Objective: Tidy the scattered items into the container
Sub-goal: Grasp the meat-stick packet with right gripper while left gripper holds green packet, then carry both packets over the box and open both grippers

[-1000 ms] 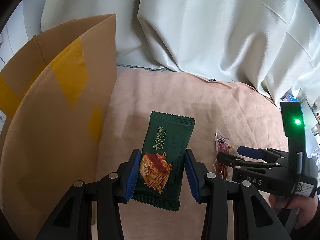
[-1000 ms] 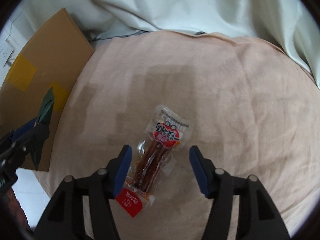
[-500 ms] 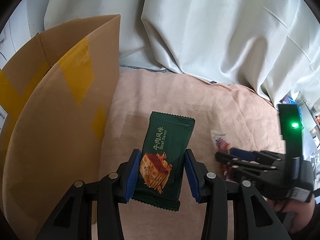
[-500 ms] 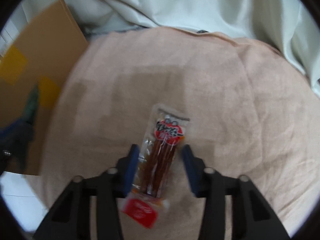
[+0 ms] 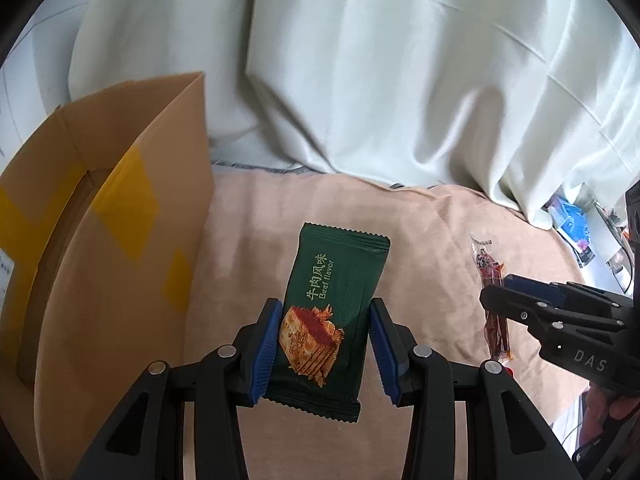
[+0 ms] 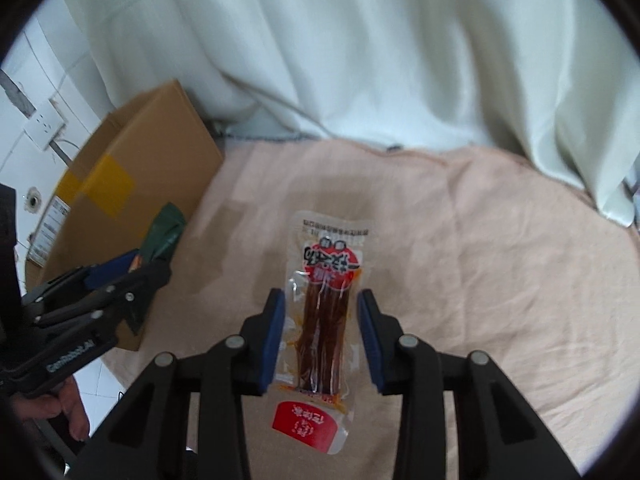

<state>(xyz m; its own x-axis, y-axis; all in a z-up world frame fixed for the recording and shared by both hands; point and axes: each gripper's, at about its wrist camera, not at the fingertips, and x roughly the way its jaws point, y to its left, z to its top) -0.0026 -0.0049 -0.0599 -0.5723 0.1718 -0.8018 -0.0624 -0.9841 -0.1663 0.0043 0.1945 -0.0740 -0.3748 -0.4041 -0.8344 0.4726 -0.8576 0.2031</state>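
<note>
Cardboard box (image 5: 120,264); interior hidden

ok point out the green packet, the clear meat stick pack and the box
green packet (image 5: 335,280), left wrist view, on its printed front
meat stick pack (image 6: 325,300), right wrist view, on the sticks inside
box (image 5: 100,280), left wrist view, on its outer side wall

The right tool (image 6: 322,340) clamps a clear packet of brown meat sticks (image 6: 326,312) with red labels, held above the pink cloth (image 6: 480,280). At left, the left tool (image 6: 132,268) grips a green packet (image 6: 166,232) beside the open cardboard box (image 6: 132,184).
</note>
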